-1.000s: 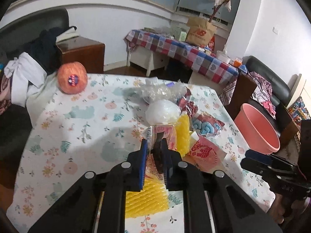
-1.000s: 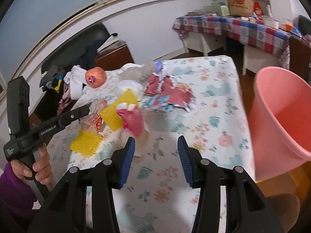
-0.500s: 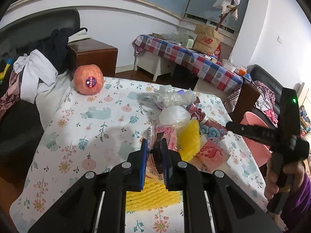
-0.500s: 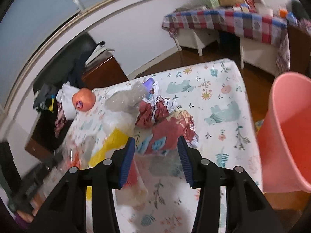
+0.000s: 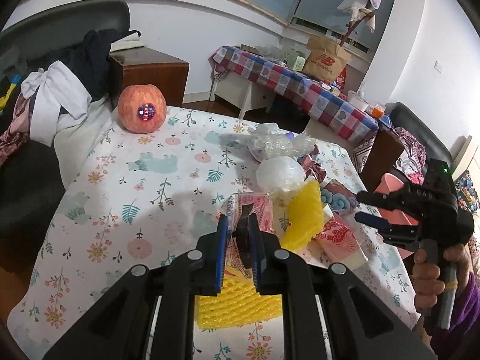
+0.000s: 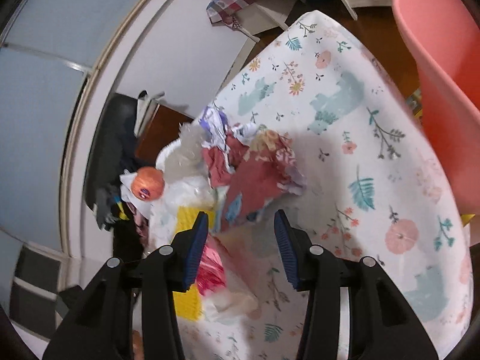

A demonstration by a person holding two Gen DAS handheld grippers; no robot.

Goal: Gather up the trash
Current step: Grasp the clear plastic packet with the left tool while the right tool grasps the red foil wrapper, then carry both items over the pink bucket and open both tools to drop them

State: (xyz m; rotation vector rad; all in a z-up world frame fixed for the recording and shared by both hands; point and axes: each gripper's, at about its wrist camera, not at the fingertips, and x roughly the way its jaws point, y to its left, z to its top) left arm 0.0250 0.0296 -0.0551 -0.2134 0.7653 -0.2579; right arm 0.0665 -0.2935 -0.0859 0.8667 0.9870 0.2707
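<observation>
My left gripper (image 5: 237, 234) is shut on a pink snack wrapper (image 5: 255, 207) and holds it over the floral table (image 5: 126, 186). Yellow foam netting (image 5: 303, 216) lies right of it, another piece (image 5: 237, 306) below the fingers. A white plastic ball (image 5: 280, 174), clear crumpled plastic (image 5: 276, 144) and red wrappers (image 5: 339, 231) lie in a heap beyond. My right gripper (image 6: 241, 240) is open and empty, tilted above the red torn wrappers (image 6: 255, 174); it also shows in the left wrist view (image 5: 384, 213). The pink bin (image 6: 435, 60) stands off the table's edge.
A red apple (image 5: 141, 109) with a sticker sits at the table's far left corner. Clothes (image 5: 54, 99) pile on a black seat to the left. A wooden cabinet (image 5: 153, 72) and a checkered table (image 5: 300, 87) stand behind.
My right gripper has swung up and over the trash heap and rolled, still open. My left gripper has kept its hold on the wrapper and drawn back slightly.
</observation>
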